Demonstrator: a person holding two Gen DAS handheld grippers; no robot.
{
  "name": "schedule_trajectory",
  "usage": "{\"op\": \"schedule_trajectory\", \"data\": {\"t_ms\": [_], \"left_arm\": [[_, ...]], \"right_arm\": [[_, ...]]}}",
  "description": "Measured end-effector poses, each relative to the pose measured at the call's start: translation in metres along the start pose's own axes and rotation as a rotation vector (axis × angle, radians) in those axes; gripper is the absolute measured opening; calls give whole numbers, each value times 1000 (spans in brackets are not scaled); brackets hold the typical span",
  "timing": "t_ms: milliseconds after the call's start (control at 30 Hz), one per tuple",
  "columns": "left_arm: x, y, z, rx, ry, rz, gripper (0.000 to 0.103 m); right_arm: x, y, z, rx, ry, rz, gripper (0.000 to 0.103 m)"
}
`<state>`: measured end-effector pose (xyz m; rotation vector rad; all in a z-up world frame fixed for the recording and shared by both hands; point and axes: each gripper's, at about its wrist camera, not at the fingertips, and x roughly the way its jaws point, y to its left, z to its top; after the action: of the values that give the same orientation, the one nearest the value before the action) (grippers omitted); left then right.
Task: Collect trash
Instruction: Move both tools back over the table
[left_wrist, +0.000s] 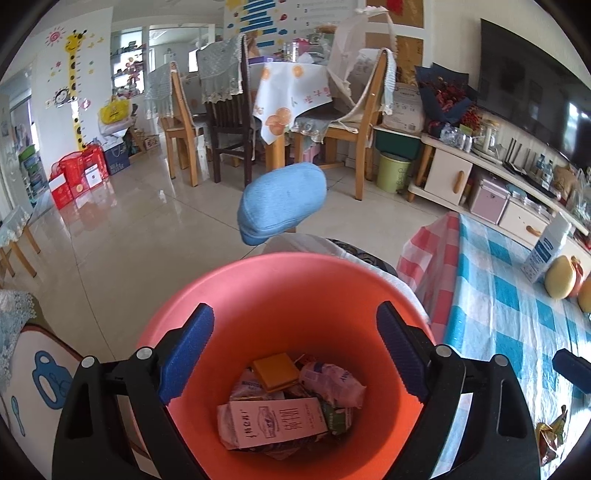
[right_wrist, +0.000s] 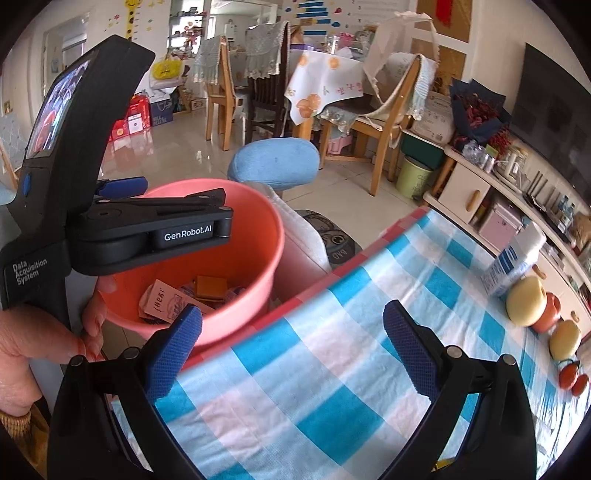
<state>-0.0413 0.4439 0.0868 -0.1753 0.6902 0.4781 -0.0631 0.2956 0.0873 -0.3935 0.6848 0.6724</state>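
Hovering over the round coral-pink plastic bin (left_wrist: 291, 332), the left hand-held gripper (left_wrist: 295, 354) has its blue pads spread wide, nothing between them. Inside the bin: a pink printed carton (left_wrist: 273, 424), an orange square packet (left_wrist: 275, 371), a crinkled pale wrapper (left_wrist: 332, 384). The bin sits just beside the left edge of the surface covered in blue-and-white check cloth (right_wrist: 332, 369). The right hand-held gripper (right_wrist: 291, 350) hangs above that cloth, jaws apart and empty. One crumpled red-and-gold wrapper (left_wrist: 552, 435) lies near the cloth's near edge, seemingly the next piece. Judgement: approach it low, pads straddling the crumple, pinch the bulk rather than a corner, and lift clear before swinging over the bin's rim. Fruit (right_wrist: 526, 301) and a blue-and-white box (right_wrist: 517, 262) far right likely stay put.
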Motion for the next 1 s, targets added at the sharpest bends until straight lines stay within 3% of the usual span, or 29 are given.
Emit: {"op": "schedule_trajectory", "data": {"t_ms": [733,1000], "left_arm": [[-22,-87,-14,207,-32,-45,89],[-33,-124,-28,283,-46,-136,89]], "right_arm": [[-48,-62,-50,126,-43,-70,99],[-71,-85,-73,165,-51,-99,99]]}}
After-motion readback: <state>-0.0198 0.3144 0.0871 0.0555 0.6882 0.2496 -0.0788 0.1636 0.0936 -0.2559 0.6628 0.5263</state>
